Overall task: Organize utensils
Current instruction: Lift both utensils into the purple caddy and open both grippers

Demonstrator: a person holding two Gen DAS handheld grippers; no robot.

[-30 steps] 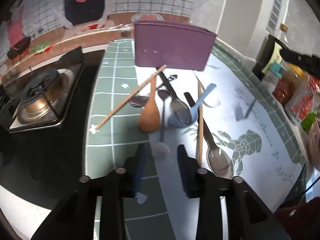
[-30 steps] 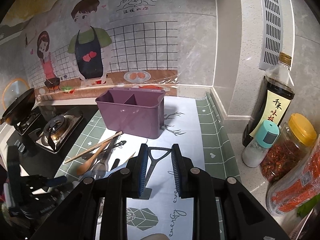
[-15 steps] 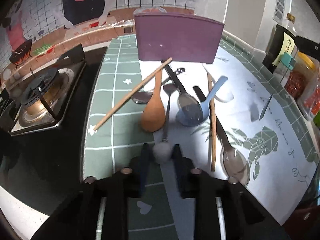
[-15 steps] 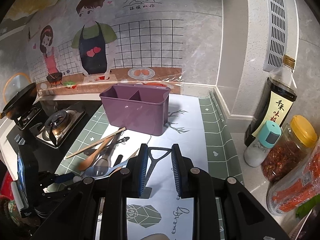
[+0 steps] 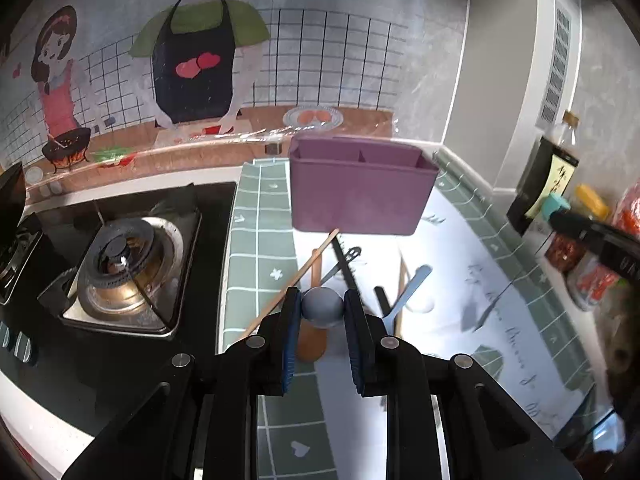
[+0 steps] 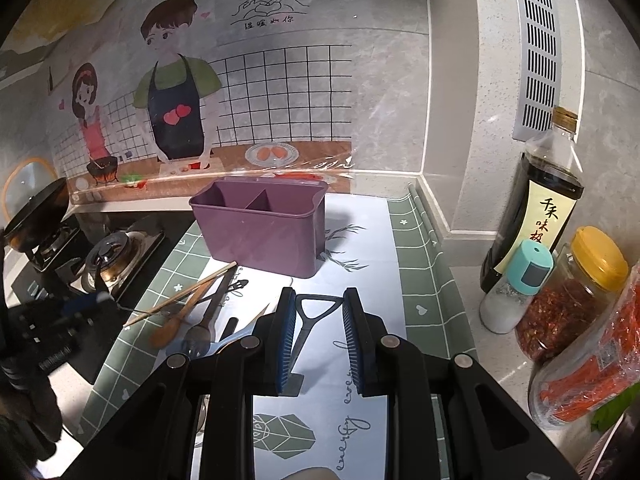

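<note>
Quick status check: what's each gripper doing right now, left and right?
Left gripper: just closed on the grey round-ended utensil.
Right gripper: closed on the dark triangular-handled utensil.

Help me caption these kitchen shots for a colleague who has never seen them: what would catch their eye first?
Most striking is the purple utensil caddy, empty and upright at the back of the counter mat. In front of it lies a jumble of utensils: a wooden spoon, chopsticks and metal spoons. The left gripper has just closed on a spoon's round grey handle end, while the right gripper holds a dark peeler.
</note>
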